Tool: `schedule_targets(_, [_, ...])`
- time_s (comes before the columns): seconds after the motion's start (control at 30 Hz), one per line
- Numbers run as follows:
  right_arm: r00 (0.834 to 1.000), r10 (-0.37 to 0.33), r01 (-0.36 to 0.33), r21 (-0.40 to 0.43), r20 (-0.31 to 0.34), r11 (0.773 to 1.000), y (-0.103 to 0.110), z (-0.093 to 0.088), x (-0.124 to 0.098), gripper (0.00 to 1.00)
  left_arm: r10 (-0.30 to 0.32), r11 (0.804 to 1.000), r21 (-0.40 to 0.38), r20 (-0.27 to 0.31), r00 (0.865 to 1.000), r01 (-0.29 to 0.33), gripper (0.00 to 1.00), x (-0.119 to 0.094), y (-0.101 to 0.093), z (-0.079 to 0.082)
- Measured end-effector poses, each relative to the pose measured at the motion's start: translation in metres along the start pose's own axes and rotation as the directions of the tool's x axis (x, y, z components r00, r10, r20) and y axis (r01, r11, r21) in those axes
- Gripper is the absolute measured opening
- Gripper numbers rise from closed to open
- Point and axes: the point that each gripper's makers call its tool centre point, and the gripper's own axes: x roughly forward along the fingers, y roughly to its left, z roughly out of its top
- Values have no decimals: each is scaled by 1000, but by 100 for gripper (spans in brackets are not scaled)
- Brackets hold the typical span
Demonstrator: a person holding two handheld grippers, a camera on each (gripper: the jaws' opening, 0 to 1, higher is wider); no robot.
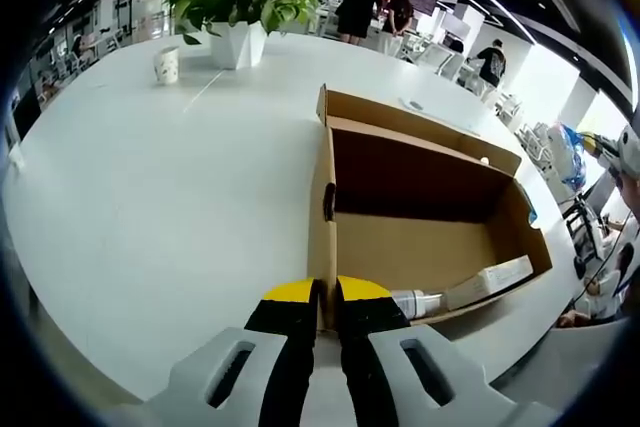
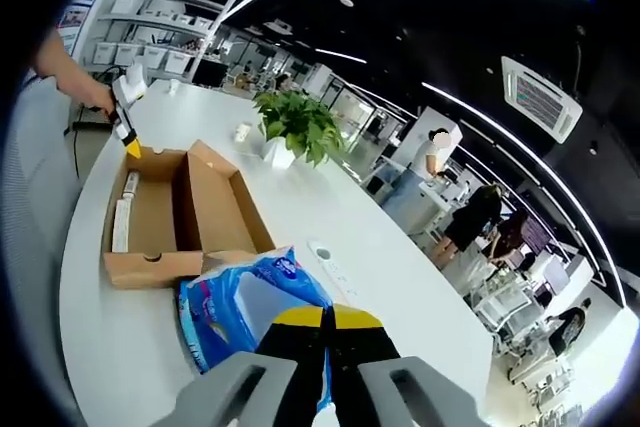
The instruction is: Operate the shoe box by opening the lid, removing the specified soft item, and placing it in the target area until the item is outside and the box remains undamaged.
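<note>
I see the left gripper [image 1: 326, 297] clamped on the near wall of the open shoe box [image 1: 420, 237], which sits on the white table [image 1: 150, 197]. Right gripper [image 2: 327, 322] is pinched on the blue soft pack [image 2: 245, 312], which is out of the box and held just beside its near end. A white tube [image 1: 480, 285] lies inside the box. Potted plant [image 1: 240, 2] and paper cup [image 1: 166, 65] sit at the far side.
</note>
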Motion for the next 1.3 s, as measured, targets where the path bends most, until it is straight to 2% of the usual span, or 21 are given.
schedule_targets(0.5, [999,-12,13,24,-32,1000,-15,-43,-12,0,15,1000,14,-19,1000,-14,4,0,0,-1])
schedule_targets(1.3, [995,46,-42,46,-91,998,-15,-109,-16,0,36,999,31,-33,999,-35,4,1,0,-3])
